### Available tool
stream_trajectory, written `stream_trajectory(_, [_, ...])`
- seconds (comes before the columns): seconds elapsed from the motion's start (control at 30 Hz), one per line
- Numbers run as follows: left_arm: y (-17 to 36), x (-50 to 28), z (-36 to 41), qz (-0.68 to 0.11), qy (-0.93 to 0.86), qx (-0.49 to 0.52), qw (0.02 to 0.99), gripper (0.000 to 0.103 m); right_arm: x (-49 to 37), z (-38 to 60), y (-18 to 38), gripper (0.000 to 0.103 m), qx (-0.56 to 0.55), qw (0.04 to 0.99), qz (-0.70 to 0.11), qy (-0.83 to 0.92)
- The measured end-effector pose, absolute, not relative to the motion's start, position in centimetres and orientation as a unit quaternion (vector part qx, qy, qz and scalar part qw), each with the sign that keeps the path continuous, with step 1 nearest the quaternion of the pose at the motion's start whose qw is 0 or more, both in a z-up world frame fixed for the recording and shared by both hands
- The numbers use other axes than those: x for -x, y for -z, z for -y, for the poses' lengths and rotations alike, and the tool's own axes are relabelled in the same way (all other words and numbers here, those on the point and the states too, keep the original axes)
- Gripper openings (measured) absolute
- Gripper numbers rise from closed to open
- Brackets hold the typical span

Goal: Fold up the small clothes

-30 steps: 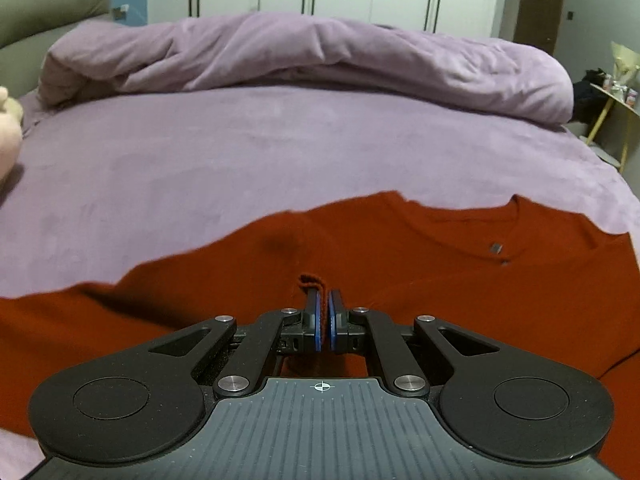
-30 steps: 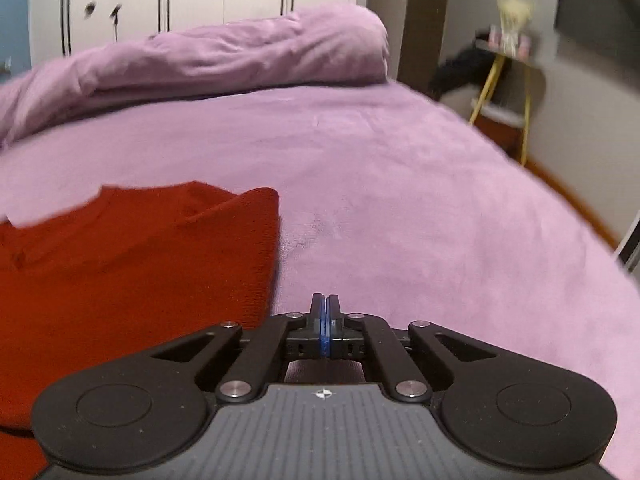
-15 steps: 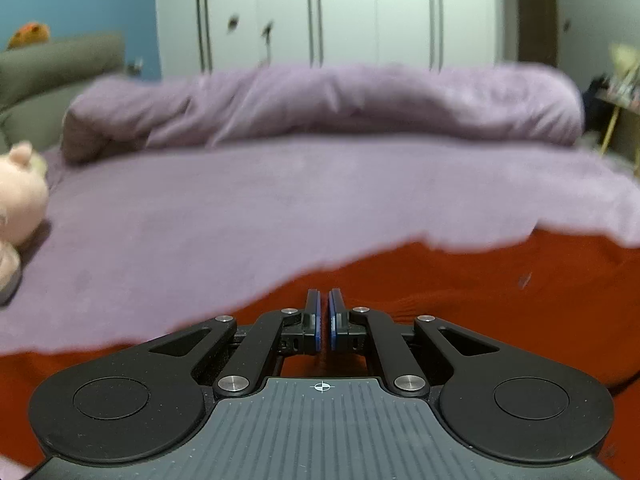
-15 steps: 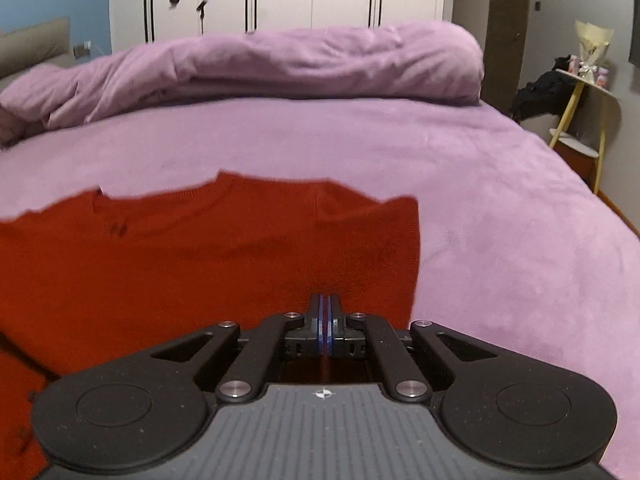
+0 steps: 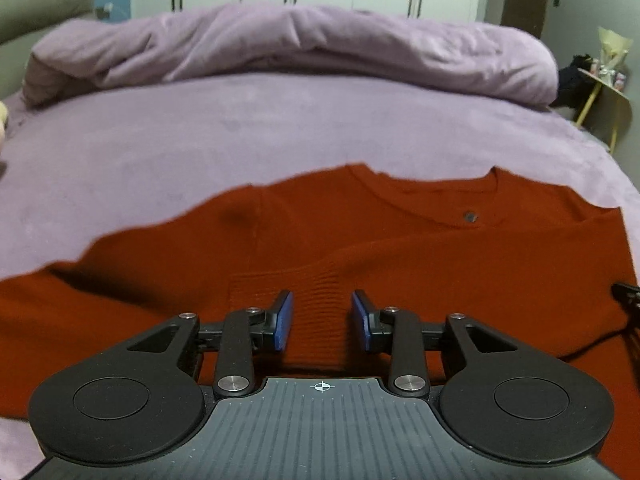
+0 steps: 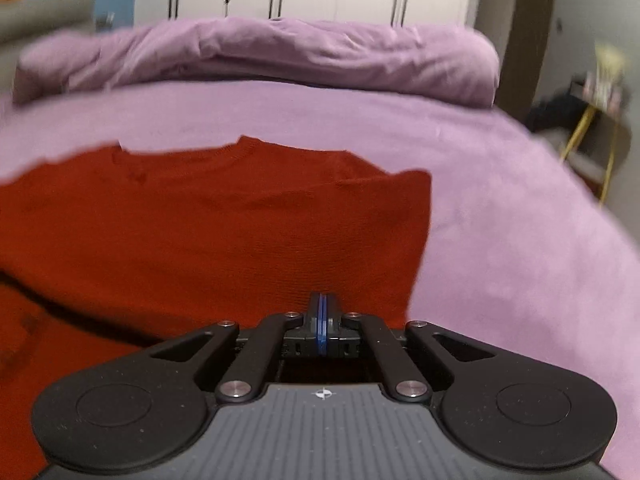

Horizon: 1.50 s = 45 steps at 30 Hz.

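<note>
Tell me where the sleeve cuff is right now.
In the left wrist view the ribbed cuff lies folded across the red sweater, low at centre, just ahead of the open left gripper and below the collar button.

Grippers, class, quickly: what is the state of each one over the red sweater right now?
Left gripper: open, jaws just opened; ribbed cuff of the red sweater lies between, ungripped.
Right gripper: closed, holding nothing visible.

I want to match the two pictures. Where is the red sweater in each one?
Left wrist view: the red sweater fills the lower middle, its ribbed cuff between the open left gripper pads.
Right wrist view: sweater sits lower left, ahead of the shut right gripper.
Shared landmark: the rolled purple duvet.
</note>
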<state>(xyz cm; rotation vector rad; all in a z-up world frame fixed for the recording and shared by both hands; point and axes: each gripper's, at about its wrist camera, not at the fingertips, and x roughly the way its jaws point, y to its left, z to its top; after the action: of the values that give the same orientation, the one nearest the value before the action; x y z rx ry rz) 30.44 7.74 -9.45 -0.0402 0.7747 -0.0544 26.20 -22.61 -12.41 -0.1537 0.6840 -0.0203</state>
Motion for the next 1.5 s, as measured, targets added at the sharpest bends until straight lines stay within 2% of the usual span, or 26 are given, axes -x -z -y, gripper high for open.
stream_trajectory(0.2, [10.1,-31.5,-8.4,-0.378,0.009,0.007,0.926,0.039,-27.0,22.5,12.5,0.0,0.127,0.937,-0.323,0.042])
stream_trajectory(0.4, [10.4,-31.1,-9.6,-0.395,0.03,0.034,0.918,0.038,-26.9,23.2,9.8,0.0,0.049,0.947,-0.318,0.023])
stream_trajectory(0.5, [10.4,-31.5,-9.0,-0.391,0.031,0.024,0.919,0.036,-28.6,22.2,10.0,0.0,0.044,0.944,-0.327,0.009])
stream_trajectory(0.6, [10.9,-32.5,-8.3,-0.384,0.021,-0.005,0.923,0.037,-30.3,20.5,11.5,0.0,0.07,0.935,-0.348,-0.009])
stream_trajectory(0.77, [11.4,-34.2,-7.5,-0.358,-0.019,-0.062,0.931,0.037,-31.5,19.0,12.6,0.0,0.153,0.933,-0.323,0.03])
stream_trajectory(0.9, [11.4,-34.6,-7.8,-0.361,-0.031,-0.076,0.929,0.04,-32.4,19.4,13.0,0.0,0.153,0.935,-0.316,0.043])
stream_trajectory(0.97, [10.4,-33.8,-8.1,-0.373,-0.029,-0.055,0.926,0.036,-32.0,19.5,12.7,0.0,0.145,0.937,-0.315,0.039])
stream_trajectory(1.17, [8.8,-28.7,-7.8,-0.381,0.031,0.001,0.924,0.042,-27.1,20.5,10.2,0.0,0.03,0.944,-0.328,-0.021])
stream_trajectory(1.27, [9.9,-29.0,-7.0,-0.392,0.031,-0.011,0.919,0.044,-25.7,20.4,11.9,0.0,0.039,0.932,-0.36,-0.02])
stream_trajectory(1.33, [10.2,-29.9,-6.8,-0.389,0.02,-0.03,0.921,0.045,-25.4,20.4,12.6,0.0,0.055,0.935,-0.351,-0.015])
stream_trajectory(1.5, [11.0,-31.5,-7.1,-0.391,-0.008,-0.029,0.92,0.053,-26.6,19.9,13.0,0.0,0.092,0.932,-0.35,0.005])
